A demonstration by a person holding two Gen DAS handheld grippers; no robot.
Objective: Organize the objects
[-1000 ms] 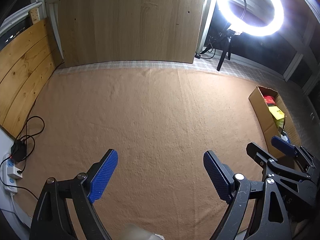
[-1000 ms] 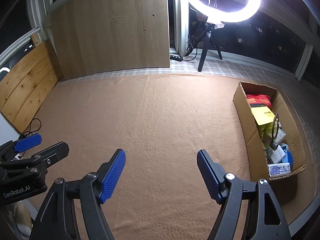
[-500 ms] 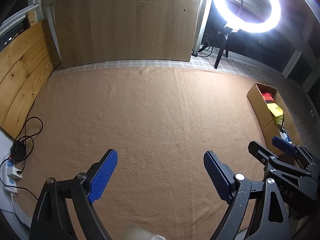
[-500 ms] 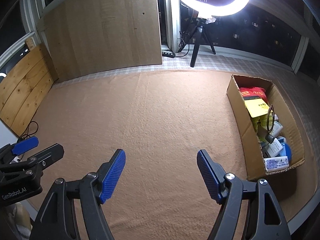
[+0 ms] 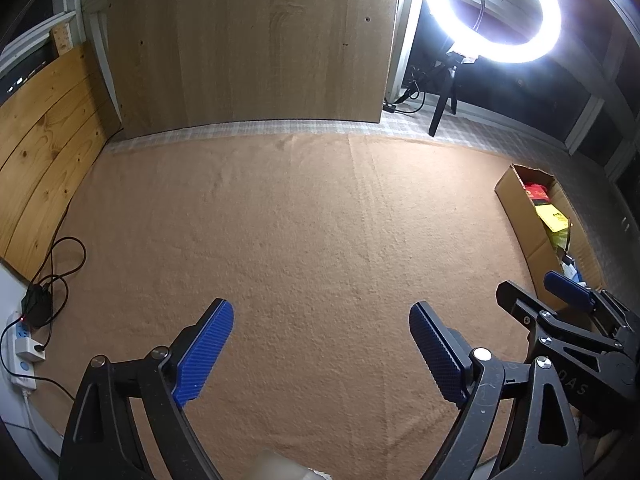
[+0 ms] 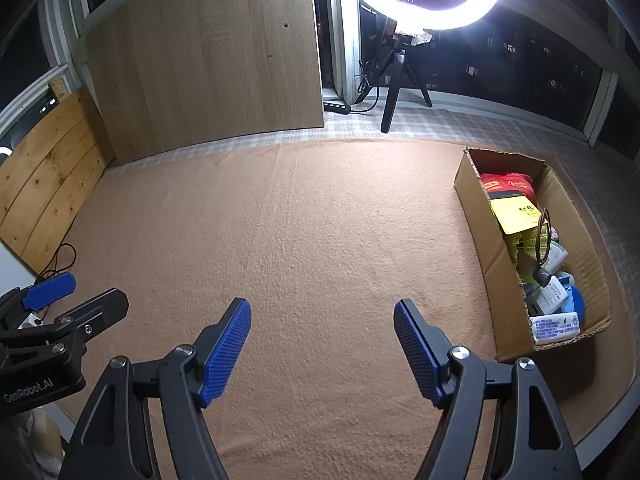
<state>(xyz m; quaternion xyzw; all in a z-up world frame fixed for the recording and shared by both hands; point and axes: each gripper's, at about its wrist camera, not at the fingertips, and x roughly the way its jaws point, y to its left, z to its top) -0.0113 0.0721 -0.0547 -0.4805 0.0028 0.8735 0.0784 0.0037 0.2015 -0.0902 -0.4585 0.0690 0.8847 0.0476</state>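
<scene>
A wide tan carpet [image 6: 320, 240] fills the floor below a tall wooden board [image 6: 208, 60] and a glaring ring light [image 6: 430, 0] on its tripod, and off on the right edge of the carpet sits the cardboard box [image 6: 480, 248], packed with a red packet, a yellow packet and white bottles. Both tools hang side by side over bare carpet: left gripper [image 5: 320, 354] with jaws spread wide and nothing between them, right gripper [image 6: 322, 350] just the same, wide and empty.

The cardboard box [image 6: 476, 216] appears shifted left, nearer centre.
</scene>
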